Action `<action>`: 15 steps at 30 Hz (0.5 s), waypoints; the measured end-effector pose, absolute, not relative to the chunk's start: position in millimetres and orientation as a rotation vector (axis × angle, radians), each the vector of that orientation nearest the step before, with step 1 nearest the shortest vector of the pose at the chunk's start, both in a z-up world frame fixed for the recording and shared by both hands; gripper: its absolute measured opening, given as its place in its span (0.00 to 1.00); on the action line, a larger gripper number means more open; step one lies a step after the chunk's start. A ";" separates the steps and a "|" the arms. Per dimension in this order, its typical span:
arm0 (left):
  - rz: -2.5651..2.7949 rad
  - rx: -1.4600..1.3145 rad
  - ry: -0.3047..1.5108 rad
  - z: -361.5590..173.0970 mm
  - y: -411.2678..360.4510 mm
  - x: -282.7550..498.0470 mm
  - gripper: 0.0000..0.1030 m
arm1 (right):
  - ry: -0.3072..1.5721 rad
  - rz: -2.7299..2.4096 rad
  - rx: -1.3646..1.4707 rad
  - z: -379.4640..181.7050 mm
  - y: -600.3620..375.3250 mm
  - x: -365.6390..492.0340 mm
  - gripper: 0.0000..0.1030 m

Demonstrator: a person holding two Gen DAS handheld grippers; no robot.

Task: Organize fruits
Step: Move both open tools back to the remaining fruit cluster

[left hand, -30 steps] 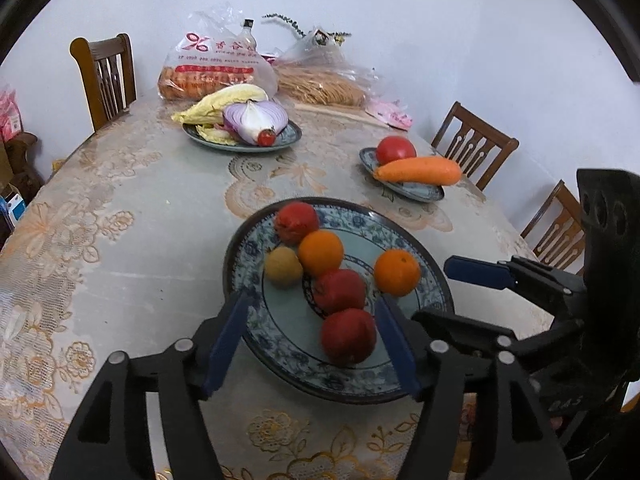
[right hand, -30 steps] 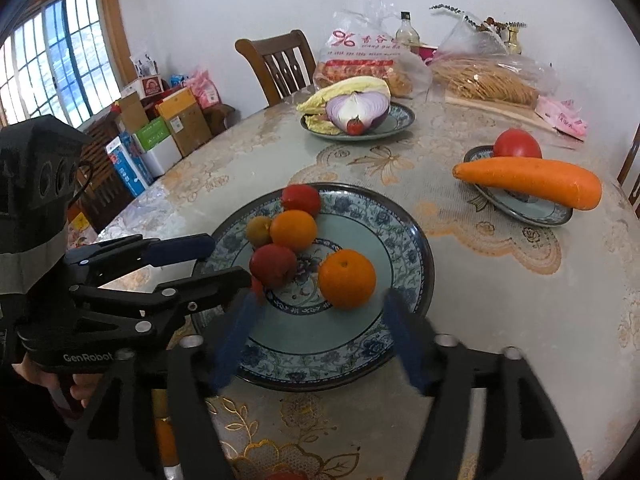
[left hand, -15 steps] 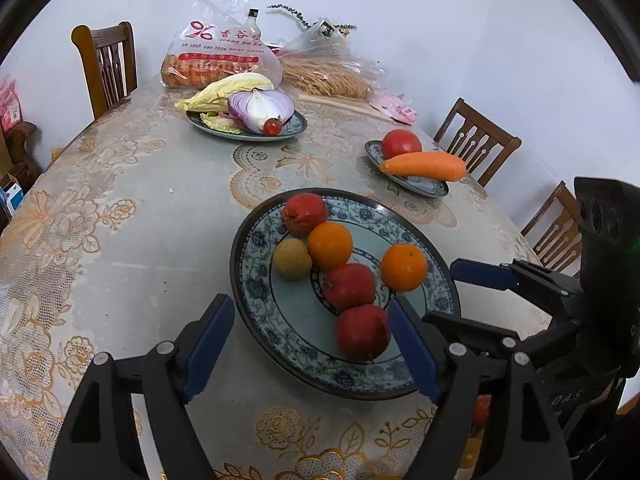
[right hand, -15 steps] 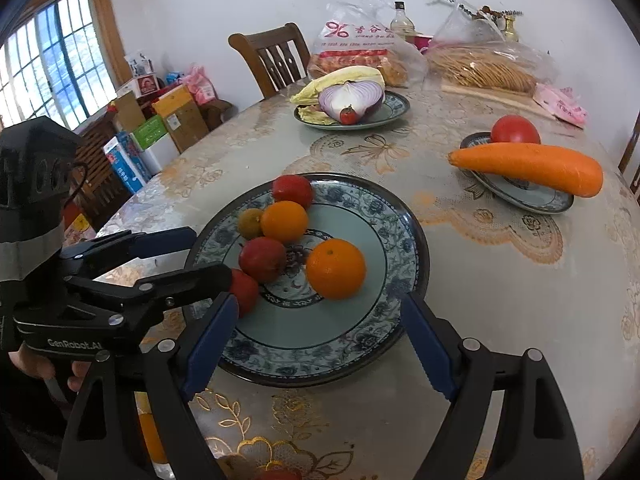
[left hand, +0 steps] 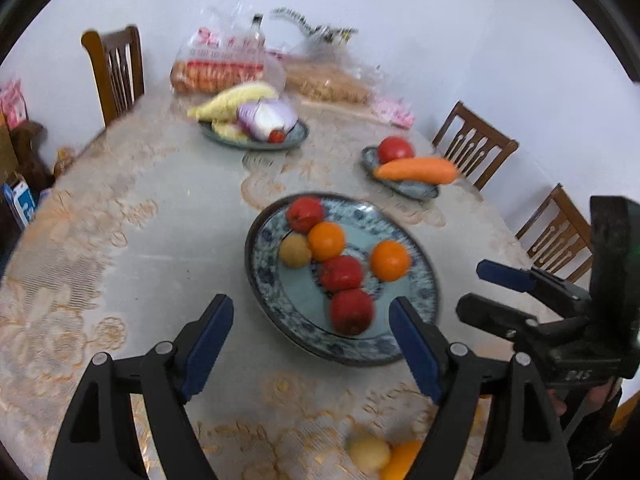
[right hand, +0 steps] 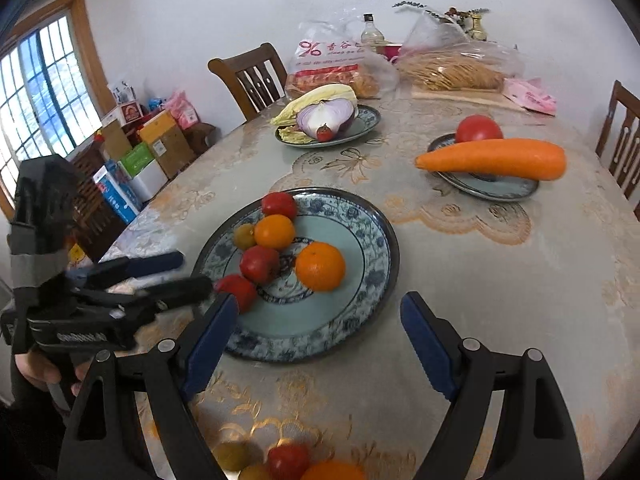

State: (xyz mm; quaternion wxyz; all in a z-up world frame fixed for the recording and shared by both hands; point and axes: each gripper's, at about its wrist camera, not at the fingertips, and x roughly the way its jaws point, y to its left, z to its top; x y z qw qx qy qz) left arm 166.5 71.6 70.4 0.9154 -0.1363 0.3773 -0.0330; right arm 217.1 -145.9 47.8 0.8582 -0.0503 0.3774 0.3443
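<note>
A large blue patterned plate (left hand: 416, 276) (right hand: 372, 264) holds three red fruits, two oranges and a small yellow-brown fruit (left hand: 295, 251). The lone orange (right hand: 320, 266) lies right of the row. My left gripper (left hand: 312, 344) is open and empty, just short of the plate's near rim, close to the nearest red fruit (left hand: 352, 311). My right gripper (right hand: 320, 344) is open and empty, over the plate's near edge. More loose fruit lies at the table's front edge (right hand: 288, 460) (left hand: 368, 454).
A small plate with a carrot (right hand: 492, 159) and a tomato stands at the right. A plate with cabbage and half an onion (right hand: 326, 114) is further back, before plastic bags of food (right hand: 332, 68). Wooden chairs ring the table. Boxes stand at left.
Both grippers have drawn back from the plate towards the table's front edge. Loose fruit at the front edge has come into view. The fruit on the plate has not moved.
</note>
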 end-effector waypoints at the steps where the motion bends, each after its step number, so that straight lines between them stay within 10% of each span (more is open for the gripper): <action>1: -0.071 -0.280 0.763 77.0 68.7 159.6 0.81 | 0.779 0.714 -0.113 52.5 -149.3 210.0 0.83; 15: -0.006 -0.254 0.708 105.1 50.7 87.8 0.81 | 0.688 0.713 -0.116 83.0 -177.0 134.9 0.83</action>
